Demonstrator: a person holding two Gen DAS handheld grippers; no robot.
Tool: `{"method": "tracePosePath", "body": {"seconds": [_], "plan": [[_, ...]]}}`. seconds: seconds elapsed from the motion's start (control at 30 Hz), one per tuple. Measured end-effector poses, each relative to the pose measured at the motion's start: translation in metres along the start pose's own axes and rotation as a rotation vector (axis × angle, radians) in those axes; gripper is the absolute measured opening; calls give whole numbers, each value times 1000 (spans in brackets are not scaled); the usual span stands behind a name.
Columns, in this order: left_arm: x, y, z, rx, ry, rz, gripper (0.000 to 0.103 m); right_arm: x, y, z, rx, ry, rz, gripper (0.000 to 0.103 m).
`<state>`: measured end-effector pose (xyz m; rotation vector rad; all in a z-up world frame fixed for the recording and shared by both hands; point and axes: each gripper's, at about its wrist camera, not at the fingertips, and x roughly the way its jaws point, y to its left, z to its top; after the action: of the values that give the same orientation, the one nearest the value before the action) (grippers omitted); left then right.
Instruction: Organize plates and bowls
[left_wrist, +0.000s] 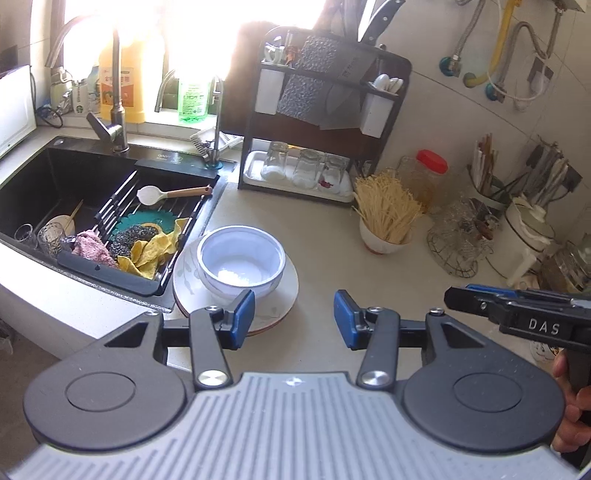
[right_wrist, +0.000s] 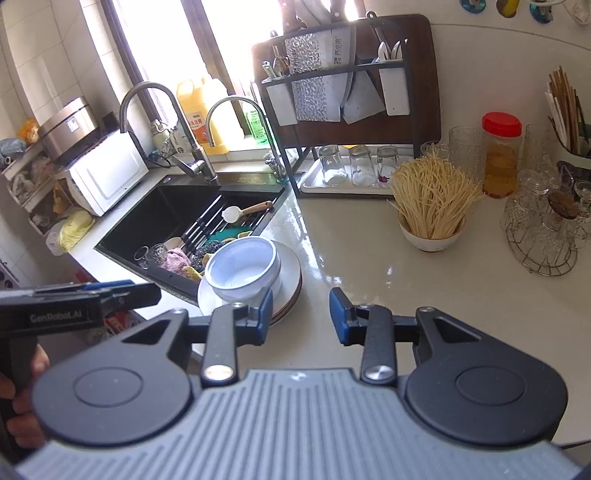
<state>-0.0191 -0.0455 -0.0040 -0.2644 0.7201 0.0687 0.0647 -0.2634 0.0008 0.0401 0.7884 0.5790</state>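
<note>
Both my tongs are spread wide and empty: left gripper (left_wrist: 294, 317), right gripper (right_wrist: 301, 314). White bowl (left_wrist: 242, 260) sits on stacked plates (left_wrist: 184, 284) beside the sink (left_wrist: 48, 170). Looks glazed: rigid, slick, breakable, moderately heavy. I'd pinch the bowl rim.

Blown-out window (left_wrist: 207, 33) backlight, countertop (right_wrist: 332, 236) glare, fisheye-bent edges

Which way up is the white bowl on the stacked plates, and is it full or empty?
Upright and empty: the white bowl opens upward on the plates, its bare inside visible.
</note>
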Motion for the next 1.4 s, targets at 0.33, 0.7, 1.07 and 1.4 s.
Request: {"method": "tracePosePath", "body": {"seconds": [0.33, 0.7, 1.07, 1.4], "plan": [[-20, 3, -18, 45, -7, 4, 77, -23, 17, -34, 53, -30, -72, 37], [-38, 2, -29, 23, -62, 42, 95, -42, 18, -41, 55, -87, -136, 40], [-41, -4, -30, 58, -73, 54, 98, -46, 16, -45, 88, -110, -206, 92], [-40, -5, -29, 67, -69, 54, 99, -47, 21, -46, 68, -112, -249, 92]]}}
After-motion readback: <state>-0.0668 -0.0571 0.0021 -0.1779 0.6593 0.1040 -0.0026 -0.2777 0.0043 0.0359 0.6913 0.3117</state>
